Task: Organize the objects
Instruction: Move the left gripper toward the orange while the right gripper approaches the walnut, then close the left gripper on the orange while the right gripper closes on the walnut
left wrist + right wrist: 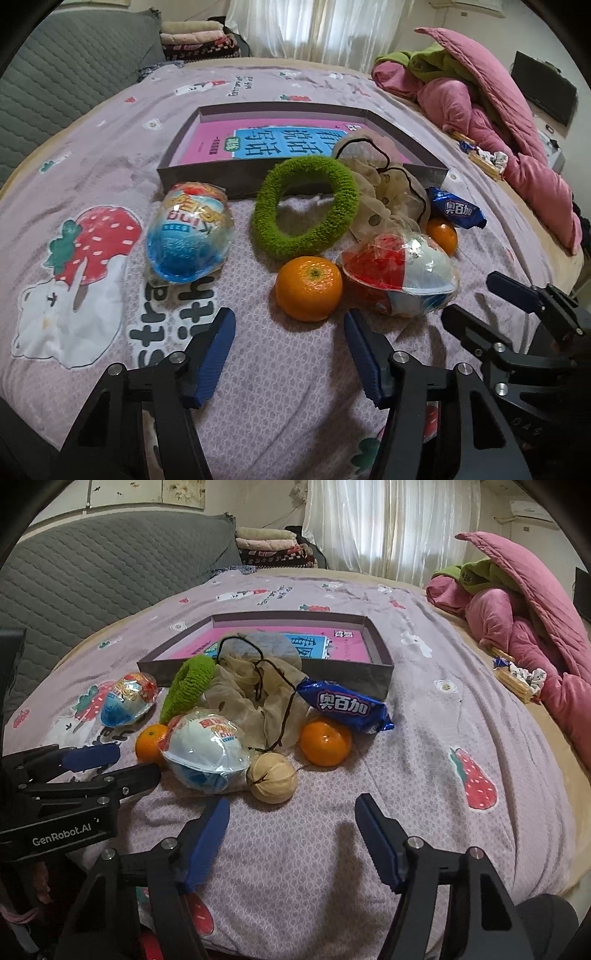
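Observation:
A shallow grey box (192, 177) (354, 675) with a pink and blue book inside lies on the bed. In front of it lie a green fuzzy ring (306, 206) (188, 686), a beige mesh bag (388, 192) (255, 690), a blue snack packet (458, 212) (343, 705), two oranges (309, 288) (325, 744), two wrapped toy eggs (190, 236) (205, 751) and a beige ball (272, 778). My left gripper (290, 350) is open and empty, just short of the near orange. My right gripper (291, 842) is open and empty, just short of the beige ball.
The bed has a purple strawberry-print blanket (110, 155) (461, 716). A pink and green quilt pile (480, 96) (517, 620) sits at the right. A grey headboard cushion (92, 583) and folded blankets (273, 546) are at the back left.

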{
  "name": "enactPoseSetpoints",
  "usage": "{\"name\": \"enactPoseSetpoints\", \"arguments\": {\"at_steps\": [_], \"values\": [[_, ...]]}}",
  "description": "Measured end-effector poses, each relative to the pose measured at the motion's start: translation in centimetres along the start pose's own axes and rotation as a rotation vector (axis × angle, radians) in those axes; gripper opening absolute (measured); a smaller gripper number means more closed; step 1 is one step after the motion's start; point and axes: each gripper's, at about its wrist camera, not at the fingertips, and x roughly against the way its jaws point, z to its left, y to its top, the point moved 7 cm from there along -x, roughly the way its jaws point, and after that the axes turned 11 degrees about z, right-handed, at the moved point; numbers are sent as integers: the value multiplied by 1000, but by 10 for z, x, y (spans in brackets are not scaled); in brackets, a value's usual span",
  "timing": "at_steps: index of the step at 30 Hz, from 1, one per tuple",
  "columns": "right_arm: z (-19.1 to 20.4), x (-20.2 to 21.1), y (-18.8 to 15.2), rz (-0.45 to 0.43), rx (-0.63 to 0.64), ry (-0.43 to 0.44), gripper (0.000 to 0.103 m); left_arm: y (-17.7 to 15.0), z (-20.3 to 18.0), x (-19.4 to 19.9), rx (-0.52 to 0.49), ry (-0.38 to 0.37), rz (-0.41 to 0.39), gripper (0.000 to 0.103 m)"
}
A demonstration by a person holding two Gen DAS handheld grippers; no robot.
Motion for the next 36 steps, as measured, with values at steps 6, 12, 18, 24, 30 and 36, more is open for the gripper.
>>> {"name": "enactPoseSetpoints", "arguments": {"at_steps": [6, 12, 18, 24, 30, 36], "values": [[1, -6, 4, 5, 4, 10, 65, 6, -6, -5, -4, -21, 1, 55], [3, -14, 8, 14, 12, 16, 56, 10, -8, -10, -4, -38, 9, 55], [7, -21, 11, 17, 30, 17, 51, 14, -12, -16, -4, -53, 16, 54], [13, -29, 15, 16, 56, 16, 39, 17, -12, -21, 8, -60, 20, 49], [15, -30, 17, 0, 69, 21, 33, 21, -11, -25, 20, -58, 18, 40], [11, -27, 17, -15, 53, 34, 33, 21, -10, -23, 20, -67, 11, 39]]}}
